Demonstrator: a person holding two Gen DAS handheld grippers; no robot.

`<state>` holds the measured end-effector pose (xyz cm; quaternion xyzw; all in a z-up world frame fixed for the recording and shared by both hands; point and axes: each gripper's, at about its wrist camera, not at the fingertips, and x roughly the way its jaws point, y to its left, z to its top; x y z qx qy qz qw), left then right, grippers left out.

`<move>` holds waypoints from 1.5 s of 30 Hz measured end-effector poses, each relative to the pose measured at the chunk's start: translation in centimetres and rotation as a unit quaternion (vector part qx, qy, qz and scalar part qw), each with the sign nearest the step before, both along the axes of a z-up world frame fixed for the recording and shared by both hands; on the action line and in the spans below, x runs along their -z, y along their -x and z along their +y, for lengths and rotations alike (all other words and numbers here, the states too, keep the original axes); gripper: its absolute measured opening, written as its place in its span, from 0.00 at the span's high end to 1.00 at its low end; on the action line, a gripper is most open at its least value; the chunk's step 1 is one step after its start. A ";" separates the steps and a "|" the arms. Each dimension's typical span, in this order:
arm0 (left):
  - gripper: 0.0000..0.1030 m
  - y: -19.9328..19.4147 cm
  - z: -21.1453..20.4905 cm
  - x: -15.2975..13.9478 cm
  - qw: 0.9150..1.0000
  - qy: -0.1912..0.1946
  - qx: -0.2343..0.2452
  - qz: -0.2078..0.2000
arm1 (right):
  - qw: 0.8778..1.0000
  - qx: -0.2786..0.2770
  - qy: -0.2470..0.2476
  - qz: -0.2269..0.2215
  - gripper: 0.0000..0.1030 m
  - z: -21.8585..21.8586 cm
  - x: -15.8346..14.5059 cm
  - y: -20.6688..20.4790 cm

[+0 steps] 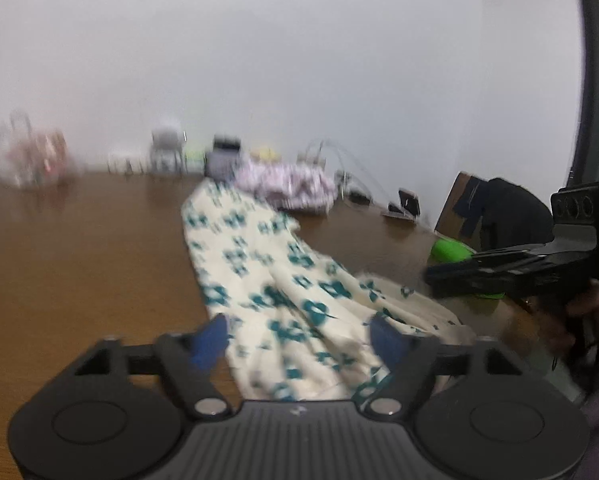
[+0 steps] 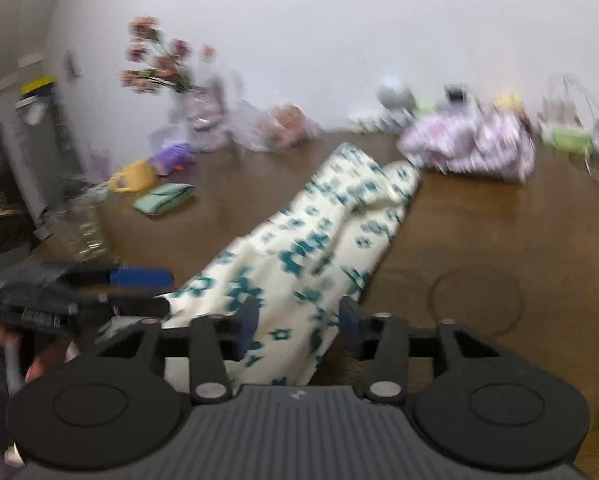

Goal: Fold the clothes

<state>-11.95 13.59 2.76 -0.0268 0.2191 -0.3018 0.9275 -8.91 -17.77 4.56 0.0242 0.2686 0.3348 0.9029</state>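
Observation:
A cream garment with teal flower print [image 1: 275,276] lies stretched along the brown table [image 1: 79,264], running away from both cameras. My left gripper [image 1: 299,340] is open at the garment's near end, its blue pads wide apart with the cloth lying loose between them. In the right wrist view the same garment [image 2: 319,232] runs from the near edge towards the back. My right gripper [image 2: 298,330] stands open over its near end, and the cloth lies between the fingers without being pinched. Each gripper shows in the other's view: the right gripper [image 1: 435,280] beside the cloth's right edge, the left gripper [image 2: 159,292] at its left edge.
A pink-and-white heap of clothes [image 2: 471,144] lies at the back of the table. Flowers in a vase [image 2: 167,68], a yellow object [image 2: 133,178], a folded mint cloth [image 2: 163,198] and a clear jar [image 2: 79,228] stand at the left. A green object [image 1: 451,250] sits at the right.

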 end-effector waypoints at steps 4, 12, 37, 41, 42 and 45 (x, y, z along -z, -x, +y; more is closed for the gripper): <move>0.17 2.2 1.1 -0.2 0.998 -0.034 0.060 -0.015 | 0.992 -0.112 0.046 -0.033 0.33 0.5 0.0 3.3; 0.28 2.2 -2.4 1.5 0.982 -0.127 0.137 -0.025 | 0.976 -0.184 0.104 -0.054 0.47 3.5 2.0 2.7; 0.30 7.0 -5.2 3.5 0.905 -0.233 0.288 -0.210 | 0.921 -0.320 -0.045 0.217 0.80 -1.4 2.9 -1.6; 0.58 5.2 -5.8 3.1 0.913 -0.206 0.321 -0.146 | 0.930 -0.306 -0.034 0.203 0.79 -1.2 2.4 -0.7; 0.67 4.8 -5.5 2.9 0.917 -0.194 0.323 -0.130 | 0.934 -0.297 -0.028 0.196 0.76 -1.3 2.1 -0.2; 0.72 3.5 -4.4 2.2 0.934 -0.144 0.319 -0.071 | 0.951 -0.269 0.002 0.153 0.45 -1.3 1.0 1.6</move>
